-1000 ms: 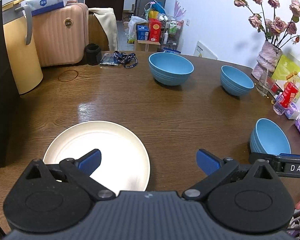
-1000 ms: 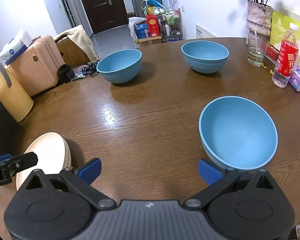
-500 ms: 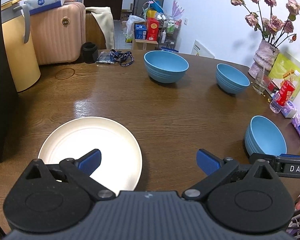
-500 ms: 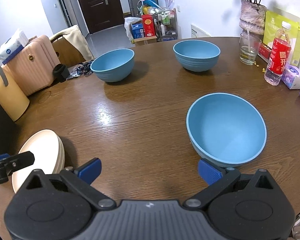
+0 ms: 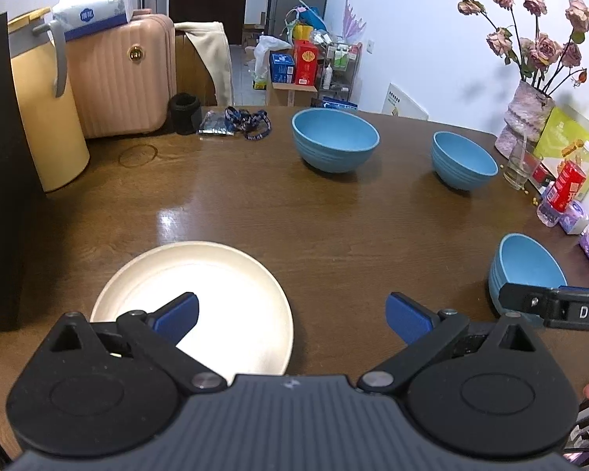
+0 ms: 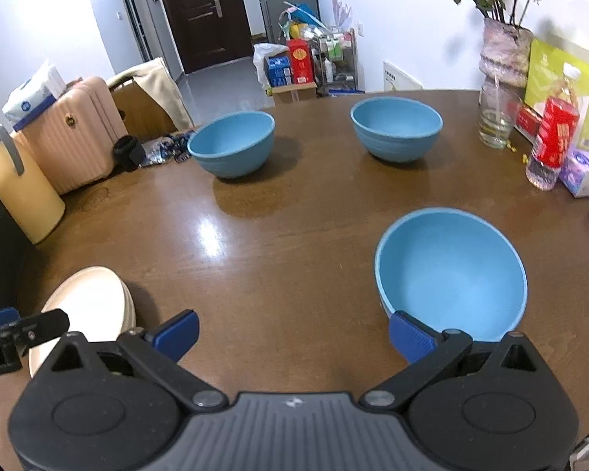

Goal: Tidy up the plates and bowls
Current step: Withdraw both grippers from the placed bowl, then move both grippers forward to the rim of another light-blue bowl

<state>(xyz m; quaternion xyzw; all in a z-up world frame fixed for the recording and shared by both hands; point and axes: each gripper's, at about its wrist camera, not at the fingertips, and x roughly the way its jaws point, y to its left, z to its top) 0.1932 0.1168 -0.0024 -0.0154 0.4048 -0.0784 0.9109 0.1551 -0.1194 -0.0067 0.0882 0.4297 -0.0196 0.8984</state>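
Brown wood-grain table fills both wrist views, with a dark door and cluttered shelves behind it at the top of each frame.

From the left wrist camera, going left to right: a yellow cylindrical bin stands at the far left edge, with a pink ribbed suitcase beside it and a tissue pack on top of that. Lower left of centre lies a cream plate, flat on the table. The left gripper hangs over the near table edge with its blue-padded fingers spread wide and nothing between them; the left finger overlaps the plate in the view. Upper centre sits a blue bowl, and to its right a second blue bowl. A third blue bowl sits at the right edge, partly behind the other gripper's black arm. A vase of dried roses stands at the upper right, with a glass and a red-labelled bottle below it.

From the right wrist camera, the plate appears at the lower left as the top of a small stack. The right gripper is likewise splayed and empty, its right finger just in front of the nearest bowl at lower right.
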